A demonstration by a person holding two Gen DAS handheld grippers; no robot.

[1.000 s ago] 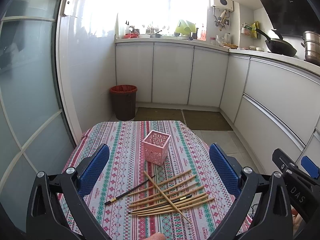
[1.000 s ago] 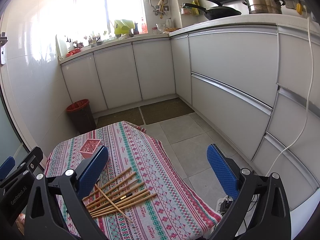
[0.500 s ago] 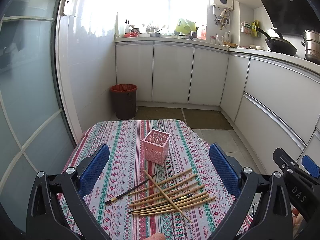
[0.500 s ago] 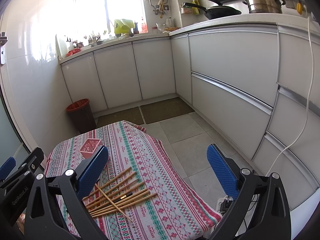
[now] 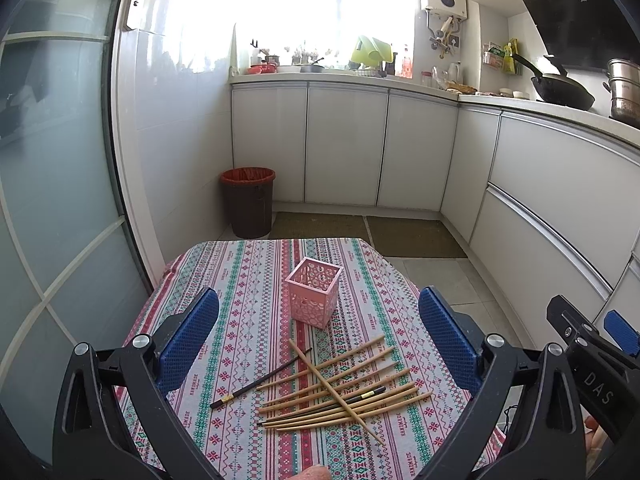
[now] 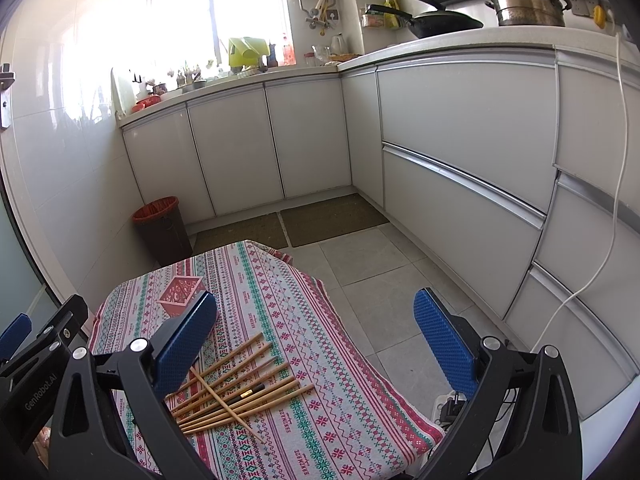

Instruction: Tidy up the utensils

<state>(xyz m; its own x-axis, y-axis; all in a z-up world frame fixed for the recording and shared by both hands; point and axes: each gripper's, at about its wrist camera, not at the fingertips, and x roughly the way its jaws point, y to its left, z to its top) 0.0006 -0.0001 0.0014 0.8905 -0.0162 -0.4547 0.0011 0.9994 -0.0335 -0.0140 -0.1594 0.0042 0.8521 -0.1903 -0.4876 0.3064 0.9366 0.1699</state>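
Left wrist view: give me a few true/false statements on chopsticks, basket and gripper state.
1. The pink basket holds several chopsticks. False: it is empty; the wooden chopsticks lie on the tablecloth.
2. One dark chopstick lies apart, left of the pile. True.
3. The left gripper is shut on a chopstick. False: its jaws stand wide apart, holding nothing.
4. The right gripper is open. True.
5. The basket stands upright beyond the pile. True.
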